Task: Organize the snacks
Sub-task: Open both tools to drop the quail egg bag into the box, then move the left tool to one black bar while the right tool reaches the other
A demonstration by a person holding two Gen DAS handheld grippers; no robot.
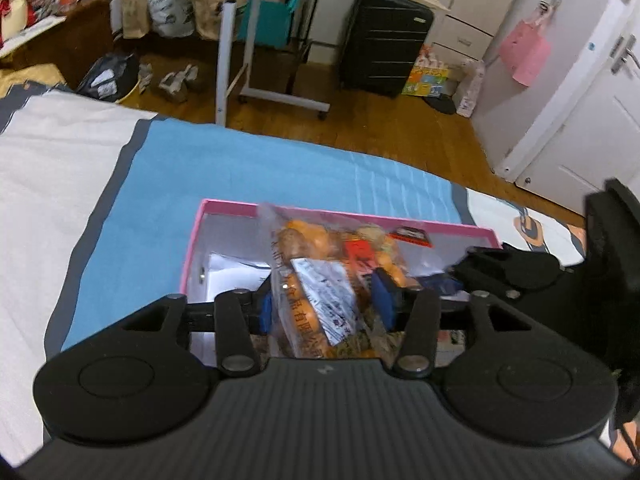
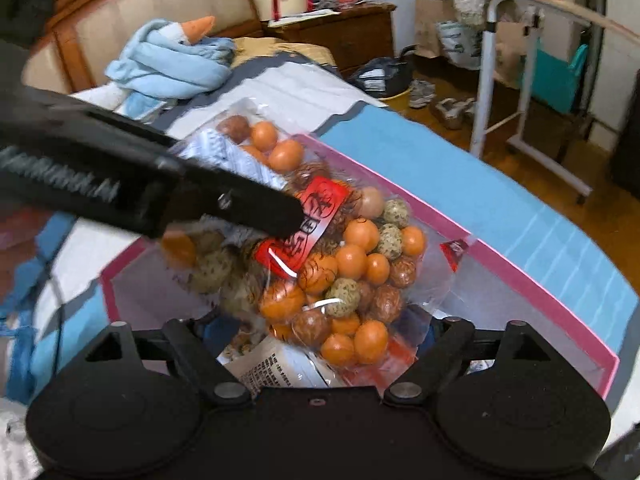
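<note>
A clear bag of round orange, brown and speckled snacks [image 1: 320, 276] hangs over a pink-rimmed white box [image 1: 236, 210] on the bed. My left gripper [image 1: 326, 304] is shut on this bag, blue pads pressing both its sides. The bag fills the right wrist view [image 2: 340, 264], above the box [image 2: 532, 280]. My right gripper [image 2: 324, 344] is wide apart around the bag's lower end and a white-labelled packet [image 2: 276, 368]; whether it grips anything is hidden. The left gripper's body [image 2: 160, 184] crosses the right wrist view from the left.
The box lies on a blue cloth [image 1: 224, 168] over a white bedsheet [image 1: 52, 160]. A black suitcase [image 1: 384, 36] and a white rolling table [image 1: 256, 40] stand on the wooden floor beyond. A light blue plush toy [image 2: 168, 60] lies by the headboard.
</note>
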